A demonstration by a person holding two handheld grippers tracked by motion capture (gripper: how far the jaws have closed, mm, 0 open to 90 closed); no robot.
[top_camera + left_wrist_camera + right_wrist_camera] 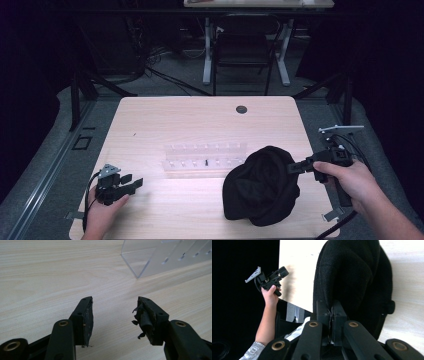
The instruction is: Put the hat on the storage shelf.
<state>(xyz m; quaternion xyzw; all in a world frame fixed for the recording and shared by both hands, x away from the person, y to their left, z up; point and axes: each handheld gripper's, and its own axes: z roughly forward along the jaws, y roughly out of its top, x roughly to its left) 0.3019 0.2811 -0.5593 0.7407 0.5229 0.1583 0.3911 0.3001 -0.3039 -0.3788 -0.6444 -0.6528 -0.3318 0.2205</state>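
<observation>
R tongs (295,168) are clamped tight on the edge of the black hat (262,186), jaws pressed together w/ a fold of fabric between them, as the right gripper view shows up close. Hat sits on the table (165,120) at the near right, bulk slumped on the wood, its right edge lifted slightly toward the grip. L tongs (134,184) hang just above the table at near left, jaws wide apart, nothing in them; the left gripper view shows bare wood between the jaws and worn pads (88,315). Clear rack (205,159) w/ pegs lies mid-table, just left of and behind the hat, apart from both tongs. Step in hand, as I read it: lift the hat and get it onto the rack, or open it up w/ both tongs. To do it well: keep the R grip steady, no twisting, since it's pinching only a thin bit of the rim and knit fabric may slip. Lift slow so the rest follows w/o dragging into the rack, which looks light and could slide. Bring L tongs across and take the opposite rim before any big move; two grip points keep the hat from sagging. Approach low, jaws wide, close on one layer only if poss. Can't tell which side of the hat faces up.
</observation>
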